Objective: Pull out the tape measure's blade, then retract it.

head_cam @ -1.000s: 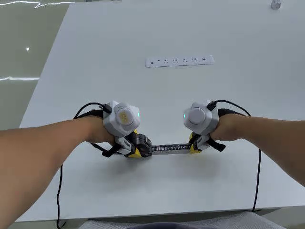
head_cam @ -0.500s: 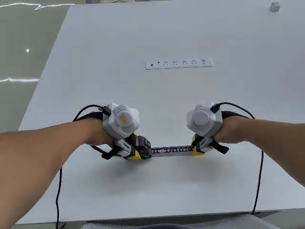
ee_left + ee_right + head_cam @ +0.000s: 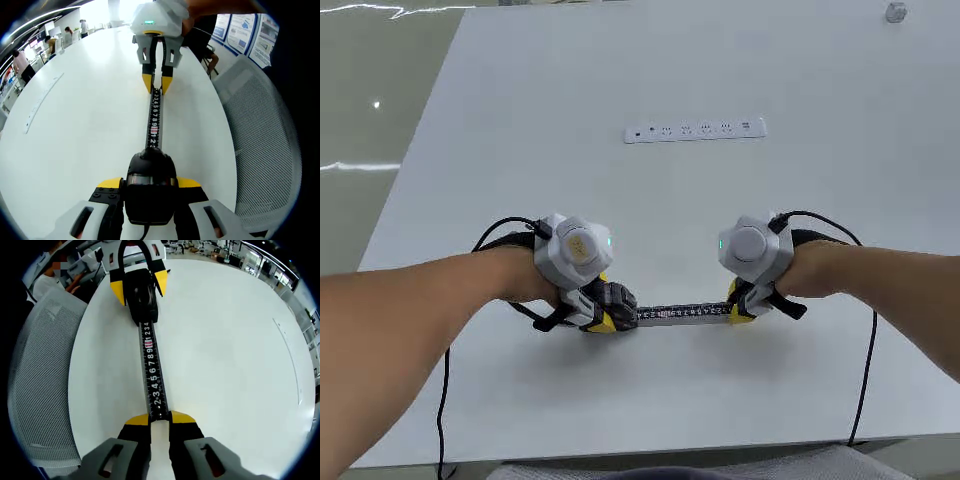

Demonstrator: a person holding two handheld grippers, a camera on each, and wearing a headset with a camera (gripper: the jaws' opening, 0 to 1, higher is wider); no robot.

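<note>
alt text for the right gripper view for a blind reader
The right gripper is shut on the tip of the tape blade, which runs straight across the white table to the black tape measure case held by the left gripper. A mesh chair stands at the view's left.

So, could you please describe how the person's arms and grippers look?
The left gripper and right gripper match: pale grey faceted housings, black jaws with yellow tips. A black left cable and right cable run off them. The left arm and right arm wear no sleeves.
</note>
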